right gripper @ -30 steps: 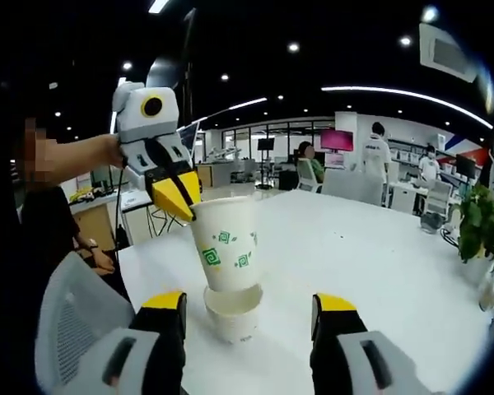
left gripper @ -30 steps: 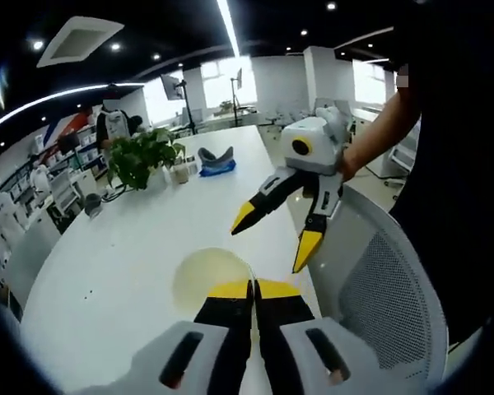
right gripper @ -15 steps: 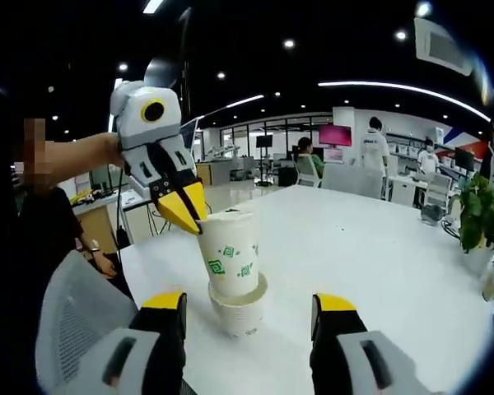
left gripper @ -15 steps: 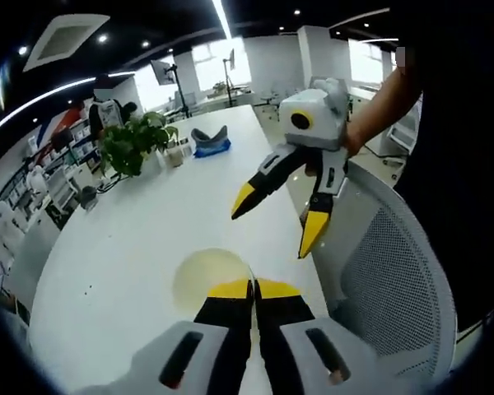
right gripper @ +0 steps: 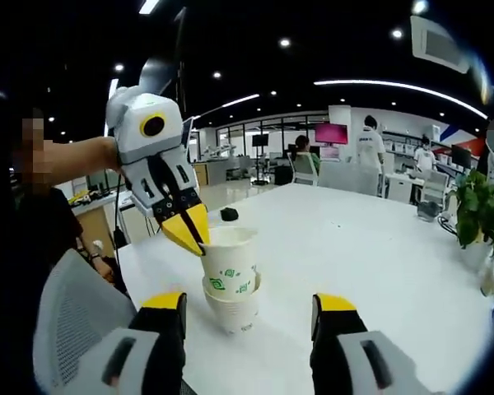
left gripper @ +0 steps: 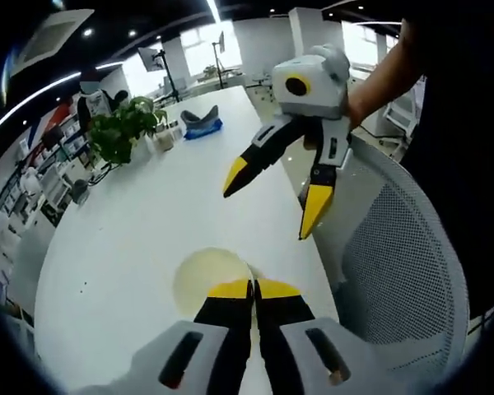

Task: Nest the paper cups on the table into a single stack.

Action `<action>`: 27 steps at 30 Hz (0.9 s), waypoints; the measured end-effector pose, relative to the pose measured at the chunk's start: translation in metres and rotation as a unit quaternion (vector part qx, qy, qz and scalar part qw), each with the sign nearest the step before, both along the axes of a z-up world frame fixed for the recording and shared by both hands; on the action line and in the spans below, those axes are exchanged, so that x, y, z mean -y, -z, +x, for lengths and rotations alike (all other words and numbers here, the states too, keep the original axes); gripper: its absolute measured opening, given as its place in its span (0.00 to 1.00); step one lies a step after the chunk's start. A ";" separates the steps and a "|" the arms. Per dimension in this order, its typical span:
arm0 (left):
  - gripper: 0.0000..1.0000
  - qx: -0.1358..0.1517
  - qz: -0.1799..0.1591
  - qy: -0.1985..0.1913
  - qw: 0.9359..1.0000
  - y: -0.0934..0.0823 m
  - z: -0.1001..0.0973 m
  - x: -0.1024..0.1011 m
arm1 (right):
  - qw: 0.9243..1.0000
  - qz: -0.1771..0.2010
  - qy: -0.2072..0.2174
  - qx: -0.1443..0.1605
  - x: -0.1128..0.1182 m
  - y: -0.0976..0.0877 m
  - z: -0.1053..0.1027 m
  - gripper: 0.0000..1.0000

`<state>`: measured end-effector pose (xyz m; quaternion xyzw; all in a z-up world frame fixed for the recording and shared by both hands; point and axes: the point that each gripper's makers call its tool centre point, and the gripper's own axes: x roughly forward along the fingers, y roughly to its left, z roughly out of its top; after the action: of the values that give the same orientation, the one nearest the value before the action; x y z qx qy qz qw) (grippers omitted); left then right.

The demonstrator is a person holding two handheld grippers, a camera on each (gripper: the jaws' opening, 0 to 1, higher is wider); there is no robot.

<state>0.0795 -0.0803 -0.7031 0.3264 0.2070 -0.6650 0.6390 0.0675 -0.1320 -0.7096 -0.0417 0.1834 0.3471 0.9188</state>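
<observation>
In the left gripper view, the left gripper has its yellow tips pressed together on the rim of a paper cup, whose open mouth faces the camera above the white table. The right gripper hangs beyond with jaws spread and nothing between them, beside a mesh chair.

The right gripper view gives the side-on look: that upper cup sits partly inside a lower cup standing on the table, pinched at the rim by the left gripper. The right gripper's own jaws stand apart, short of the stack.
</observation>
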 end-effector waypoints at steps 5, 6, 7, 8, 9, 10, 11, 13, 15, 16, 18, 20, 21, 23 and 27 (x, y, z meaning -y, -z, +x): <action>0.00 -0.008 0.006 -0.001 1.000 0.006 -0.001 0.003 | 1.000 -0.003 0.000 -0.002 -0.002 0.002 -0.003 0.61; 0.00 -0.010 0.008 -0.001 1.000 0.007 -0.001 0.003 | 1.000 -0.005 -0.001 -0.002 -0.001 0.003 -0.003 0.61; 0.00 -0.011 0.010 -0.002 1.000 0.008 -0.001 0.003 | 1.000 -0.005 -0.001 -0.002 -0.002 0.003 -0.004 0.61; 0.00 -0.012 0.011 0.000 1.000 0.009 -0.001 0.004 | 1.000 -0.007 -0.002 -0.002 -0.002 0.004 -0.004 0.61; 0.00 -0.013 0.013 0.000 1.000 0.009 -0.001 0.005 | 1.000 -0.008 -0.002 -0.002 -0.002 0.004 -0.004 0.61; 0.00 -0.016 0.014 0.001 1.000 0.010 -0.001 0.005 | 1.000 -0.008 -0.002 -0.002 -0.002 0.005 -0.005 0.61; 0.00 -0.020 0.014 0.002 1.000 0.012 -0.001 0.006 | 1.000 -0.007 -0.002 -0.003 -0.003 0.005 -0.005 0.61; 0.00 -0.028 0.013 0.001 1.000 0.014 -0.001 0.007 | 1.000 -0.006 -0.001 -0.003 -0.003 0.005 -0.005 0.61; 0.00 -0.043 0.008 -0.001 0.999 0.015 -0.002 0.008 | 1.000 -0.007 -0.001 -0.004 -0.003 0.006 -0.006 0.61; 0.00 -0.051 0.008 -0.003 0.999 0.016 -0.004 0.009 | 1.000 -0.007 -0.001 -0.004 -0.003 0.006 -0.006 0.61; 0.00 -0.063 0.006 -0.006 0.998 0.018 0.000 0.010 | 1.000 -0.008 -0.001 -0.005 -0.003 0.007 -0.006 0.61; 0.00 -0.069 0.007 -0.008 0.998 0.022 0.002 0.009 | 1.000 -0.007 0.000 -0.006 -0.002 0.007 -0.007 0.61; 0.00 -0.071 0.007 -0.008 0.997 0.022 0.000 0.010 | 1.000 -0.008 0.001 -0.006 -0.002 0.008 -0.007 0.61; 0.00 -0.077 0.006 -0.009 0.997 0.025 0.001 0.009 | 1.000 -0.010 0.001 -0.007 -0.002 0.008 -0.008 0.61; 0.00 -0.082 0.007 -0.005 0.997 0.031 0.002 0.006 | 1.000 -0.010 0.001 -0.009 -0.003 0.010 -0.010 0.61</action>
<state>0.0814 -0.0864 -0.7343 0.2740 0.2650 -0.6847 0.6212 0.0578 -0.1288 -0.7194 -0.0475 0.1954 0.3447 0.9169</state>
